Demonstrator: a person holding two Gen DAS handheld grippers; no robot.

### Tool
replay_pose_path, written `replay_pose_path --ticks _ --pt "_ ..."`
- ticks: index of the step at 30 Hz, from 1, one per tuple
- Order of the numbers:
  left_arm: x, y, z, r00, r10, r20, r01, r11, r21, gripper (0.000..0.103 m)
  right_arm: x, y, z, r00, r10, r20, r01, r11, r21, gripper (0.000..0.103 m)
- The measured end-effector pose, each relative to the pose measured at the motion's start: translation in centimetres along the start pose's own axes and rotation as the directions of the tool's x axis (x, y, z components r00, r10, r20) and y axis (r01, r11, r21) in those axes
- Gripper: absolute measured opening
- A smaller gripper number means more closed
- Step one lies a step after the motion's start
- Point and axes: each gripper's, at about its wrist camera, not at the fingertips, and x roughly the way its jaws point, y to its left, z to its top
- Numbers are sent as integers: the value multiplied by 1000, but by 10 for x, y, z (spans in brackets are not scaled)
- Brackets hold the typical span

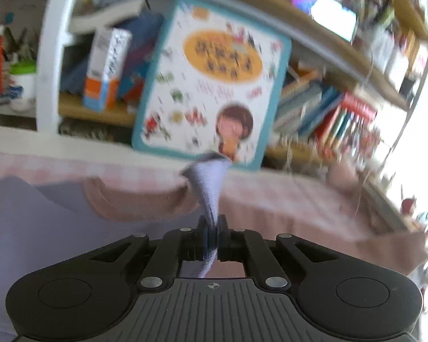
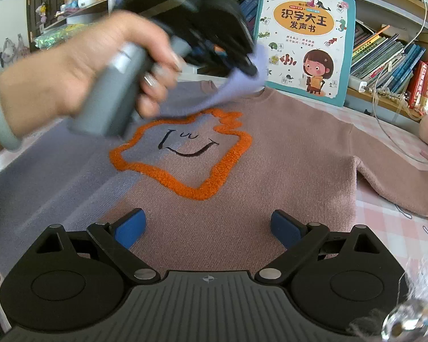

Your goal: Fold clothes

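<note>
The right tool [image 2: 207, 226] hangs open over the near hem of the sweater [image 2: 271, 154], spread flat on the desk. The left tool [image 2: 242, 59] pinches the lilac sleeve [image 1: 209, 196], carrying it across the chest. Next, probably lay it flat and let go.

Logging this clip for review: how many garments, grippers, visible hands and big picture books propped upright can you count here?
Garments: 1, the sweater, lilac and dusty pink
Grippers: 2, the left gripper shut on the sweater's lilac part, the right gripper open above it
Visible hands: 1, the left hand
Propped picture books: 1, the picture book
Total: 5
</note>
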Motion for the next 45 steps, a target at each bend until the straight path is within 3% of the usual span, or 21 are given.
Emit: replay_pose_path --ticks 2,4,6,9,13,15,20,24,28,37,41,43,45 --pt "8 -6 -7 1000 1 -29 0 1000 24 9 0 0 0 1000 0 0 0 1000 0 95" --pt "11 -10 -10 999 -20 -47 21 999 32 20 0 0 0 1000 0 0 0 1000 0 95" --pt "4 -12 -11 995 -88 -52 89 996 20 43 0 0 0 1000 0 0 0 1000 1 95" --pt "-17 -15 -9 985 -169 -22 170 985 35 66 0 0 1 1000 1 0 -1 1000 1 95" --pt "-56 -3 -13 986 -165 19 164 985 55 66 0 0 1 1000 0 0 0 1000 1 95" --pt "-75 12 -19 991 -130 16 129 991 40 66 0 0 1 1000 0 0 0 1000 1 95" --pt "-124 50 -48 999 46 19 -47 997 68 66 0 0 2 1000 1 -1 -1 1000 2 95" --pt "-161 68 -76 976 212 52 -218 966 140 68 0 0 1 1000 -2 -1 2 1000 1 96" --pt "-183 81 -102 947 318 51 -322 928 189 68 0 1 1 1000 -7 -1 7 1000 -3 96" --pt "-190 104 -113 925 377 42 -379 910 169 67 -21 -1 -10 998 -27 54 27 1000 0 96" --pt "-192 115 -110 917 397 45 -398 902 166 64 -43 -22 -21 990 -129 65 124 990 67 93" --pt "-194 123 -108 922 386 36 -387 911 140 51 -54 -36 -25 984 -169 58 161 980 113 84" --pt "-193 130 -108 942 337 13 -336 935 109 32 -59 -48 -28 981 -192 37 184 972 145 64"
